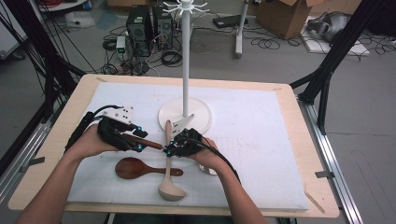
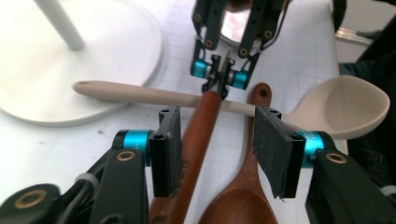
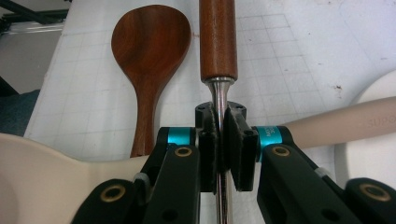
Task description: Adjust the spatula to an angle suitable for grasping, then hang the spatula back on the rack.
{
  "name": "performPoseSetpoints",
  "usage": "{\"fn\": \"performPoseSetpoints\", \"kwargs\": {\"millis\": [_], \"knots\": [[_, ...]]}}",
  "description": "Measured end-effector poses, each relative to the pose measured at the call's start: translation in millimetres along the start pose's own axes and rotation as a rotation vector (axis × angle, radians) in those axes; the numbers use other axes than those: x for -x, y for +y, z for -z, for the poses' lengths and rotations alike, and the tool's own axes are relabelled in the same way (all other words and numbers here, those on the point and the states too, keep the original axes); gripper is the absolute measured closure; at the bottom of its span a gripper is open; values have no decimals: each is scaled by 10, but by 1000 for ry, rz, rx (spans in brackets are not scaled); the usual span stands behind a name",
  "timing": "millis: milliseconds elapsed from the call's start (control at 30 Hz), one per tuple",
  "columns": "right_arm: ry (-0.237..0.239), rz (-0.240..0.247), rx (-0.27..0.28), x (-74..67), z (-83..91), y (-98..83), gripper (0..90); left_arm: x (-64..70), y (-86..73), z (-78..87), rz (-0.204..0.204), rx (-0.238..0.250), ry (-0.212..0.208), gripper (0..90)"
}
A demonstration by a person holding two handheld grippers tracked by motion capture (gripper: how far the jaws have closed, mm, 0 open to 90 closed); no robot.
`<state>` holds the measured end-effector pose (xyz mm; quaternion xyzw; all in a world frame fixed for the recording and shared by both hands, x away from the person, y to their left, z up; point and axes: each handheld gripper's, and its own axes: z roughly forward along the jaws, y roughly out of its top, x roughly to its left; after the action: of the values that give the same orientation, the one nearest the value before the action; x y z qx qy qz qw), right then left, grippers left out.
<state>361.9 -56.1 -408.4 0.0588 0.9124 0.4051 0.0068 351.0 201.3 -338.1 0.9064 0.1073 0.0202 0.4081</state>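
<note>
A utensil with a red-brown wooden handle (image 1: 147, 142) and a thin metal shaft (image 3: 218, 93) hangs level above the white mat between my two grippers. My right gripper (image 3: 222, 121) is shut on the shaft just past the handle (image 3: 217, 37); in the high view it (image 1: 168, 149) sits in front of the stand's base. My left gripper (image 2: 217, 126) stands open with the handle (image 2: 198, 135) between its jaws, close to one pad and apart from the other. In the left gripper view, the right gripper (image 2: 219, 86) faces the camera.
A dark wooden spoon (image 1: 135, 168) and a beige ladle (image 1: 169, 186) lie on the mat under the held utensil, and the ladle's handle (image 2: 140, 93) crosses beneath it. A white hook stand (image 1: 185, 70) rises from its round base (image 1: 201, 116) behind the grippers.
</note>
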Motion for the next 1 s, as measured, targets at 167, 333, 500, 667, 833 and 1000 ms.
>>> {"fn": "performPoseSetpoints", "kwargs": {"millis": [167,333,500,667,833,1000], "knots": [[-3,-5,-2,-11,30,-1,841,0,-16,133,11,40,35,465],[-6,-17,7,8,85,-18,841,-1,-41,252,17,81,69,449],[-17,-16,7,-10,122,-17,842,4,-63,299,21,94,89,429],[-22,-12,2,-12,150,-29,842,5,-102,311,34,103,84,408],[-29,-16,9,-19,201,-39,842,8,-129,324,50,119,90,397],[-34,-20,18,-34,261,-48,842,12,-149,333,55,129,95,398]]}}
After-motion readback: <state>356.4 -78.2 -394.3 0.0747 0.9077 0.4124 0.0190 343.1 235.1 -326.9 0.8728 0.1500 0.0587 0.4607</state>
